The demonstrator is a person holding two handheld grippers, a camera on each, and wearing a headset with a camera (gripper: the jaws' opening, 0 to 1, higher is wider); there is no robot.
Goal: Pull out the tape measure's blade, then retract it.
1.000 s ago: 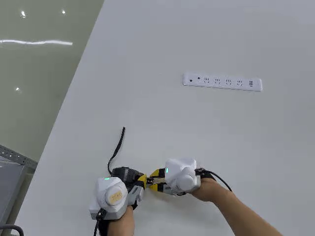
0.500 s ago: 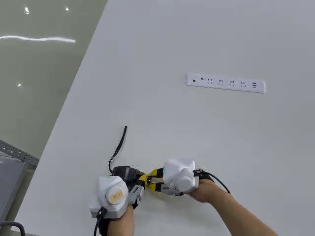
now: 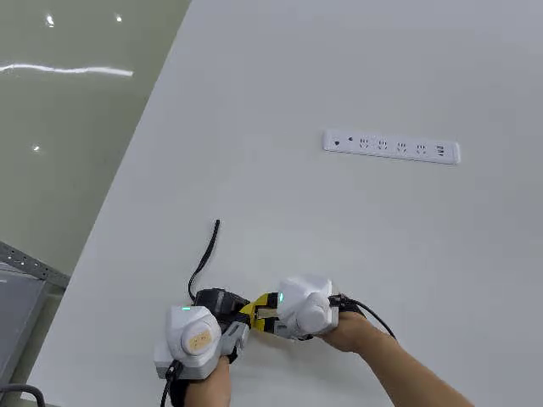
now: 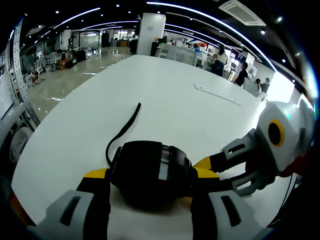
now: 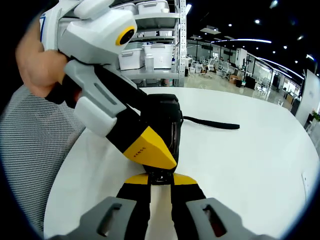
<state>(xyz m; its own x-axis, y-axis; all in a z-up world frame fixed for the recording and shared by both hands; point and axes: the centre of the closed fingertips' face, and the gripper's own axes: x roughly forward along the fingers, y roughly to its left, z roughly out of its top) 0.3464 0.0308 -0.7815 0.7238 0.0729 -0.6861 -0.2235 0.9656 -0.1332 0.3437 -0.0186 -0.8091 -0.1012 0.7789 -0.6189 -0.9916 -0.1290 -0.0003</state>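
A black tape measure [image 3: 219, 301] lies on the white table [image 3: 339, 229] near its front edge, with a black strap [image 3: 204, 254] trailing away from it. My left gripper [image 3: 227, 308] is shut across the case, whose body [image 4: 150, 172] sits between the yellow pads [image 4: 95, 174]. From the right, my right gripper [image 3: 259, 312] meets the case front. In the right gripper view its jaws [image 5: 160, 179] are closed on the small blade hook at the case [image 5: 162, 120] mouth. No pulled-out blade length shows between the two grippers.
A white power strip [image 3: 392, 146] lies far back on the table right of centre. The table's left edge [image 3: 127, 161] drops to a glossy floor. Shelving with bins [image 5: 150, 50] stands behind the person, and people [image 4: 220, 62] stand beyond the far end.
My right gripper has edged left, closing the small gap to the tape measure case. The left gripper and case have stayed in place; the head view drifted slightly.
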